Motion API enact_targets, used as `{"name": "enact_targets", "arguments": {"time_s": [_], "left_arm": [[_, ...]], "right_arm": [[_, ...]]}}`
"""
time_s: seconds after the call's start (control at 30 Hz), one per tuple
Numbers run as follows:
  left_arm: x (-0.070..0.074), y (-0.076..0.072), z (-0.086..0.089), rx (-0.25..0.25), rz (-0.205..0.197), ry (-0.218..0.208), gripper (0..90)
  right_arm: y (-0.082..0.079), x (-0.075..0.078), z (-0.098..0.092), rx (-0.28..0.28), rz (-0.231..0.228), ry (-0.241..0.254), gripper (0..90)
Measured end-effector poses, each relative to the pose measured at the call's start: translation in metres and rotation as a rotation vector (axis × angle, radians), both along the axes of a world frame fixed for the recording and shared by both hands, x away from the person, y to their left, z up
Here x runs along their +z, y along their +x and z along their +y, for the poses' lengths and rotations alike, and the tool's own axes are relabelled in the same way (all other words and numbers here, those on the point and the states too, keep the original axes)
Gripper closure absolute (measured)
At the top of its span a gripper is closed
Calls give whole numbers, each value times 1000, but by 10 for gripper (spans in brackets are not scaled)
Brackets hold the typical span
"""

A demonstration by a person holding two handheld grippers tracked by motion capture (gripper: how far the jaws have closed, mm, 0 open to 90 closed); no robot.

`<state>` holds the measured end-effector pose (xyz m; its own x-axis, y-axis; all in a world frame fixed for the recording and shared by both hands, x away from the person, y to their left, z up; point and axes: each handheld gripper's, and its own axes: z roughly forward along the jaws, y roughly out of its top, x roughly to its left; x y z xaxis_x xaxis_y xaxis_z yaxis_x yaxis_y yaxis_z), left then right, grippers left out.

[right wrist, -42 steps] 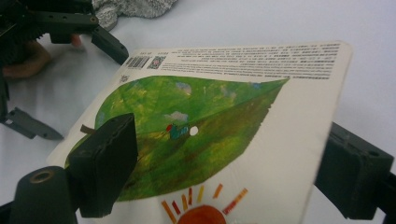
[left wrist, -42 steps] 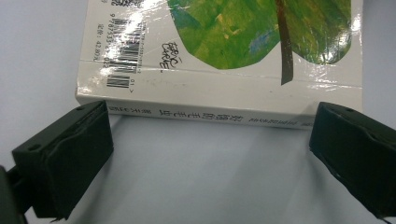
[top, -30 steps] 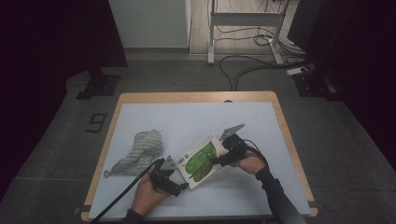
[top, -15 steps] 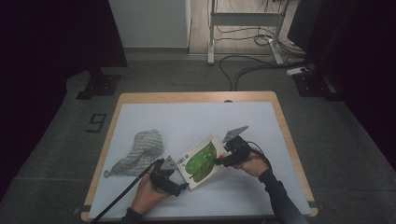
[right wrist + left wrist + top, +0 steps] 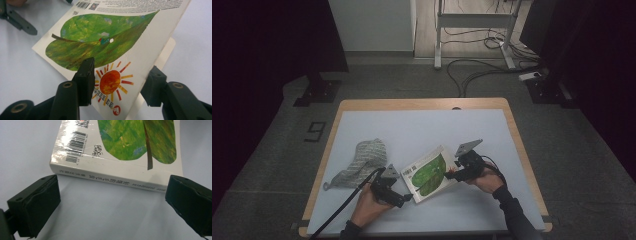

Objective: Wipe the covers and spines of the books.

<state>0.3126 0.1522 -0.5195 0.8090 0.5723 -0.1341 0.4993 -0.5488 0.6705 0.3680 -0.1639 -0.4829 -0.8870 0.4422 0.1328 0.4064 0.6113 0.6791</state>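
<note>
Gently now: keep left gripper (image 5: pixel 112 203) parked with jaws spread wide, just shy of the spine of the book (image 5: pixel 120 157), lying near the front of the table (image 5: pixel 412 130) (a backstop, not a clamp). Farther out, right gripper (image 5: pixel 120 80) straddling the raised cover (image 5: pixel 105 45), just been closing, not yet pinching. Finish squeezing on the cover alone, then lift slowly, hinging about the spine.
</note>
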Motion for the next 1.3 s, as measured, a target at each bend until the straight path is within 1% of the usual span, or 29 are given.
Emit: {"name": "enact_targets", "arguments": {"time_s": [0.2,0.6,0.7,0.97,1.1,1.2,1.3], "left_arm": [[3,2,1,5,12,-11,0],[9,6,-3,-4,19,4,0],[10,7,-4,-15,21,18,0],[9,12,-10,-28,32,21,6],[7,14,-13,-39,46,6,21],[5,17,-18,-63,62,-15,33],[6,18,-23,-83,58,-23,60]], "right_arm": [[-5,-4,-6,4,-7,11,533],[-17,-5,-15,9,-42,30,582],[-19,-5,-17,10,-43,35,594],[-25,-6,-23,8,-51,53,613],[-29,-6,-26,18,-62,58,623],[-32,-6,-29,21,-63,61,630],[-32,-8,-32,24,-56,74,631]]}}
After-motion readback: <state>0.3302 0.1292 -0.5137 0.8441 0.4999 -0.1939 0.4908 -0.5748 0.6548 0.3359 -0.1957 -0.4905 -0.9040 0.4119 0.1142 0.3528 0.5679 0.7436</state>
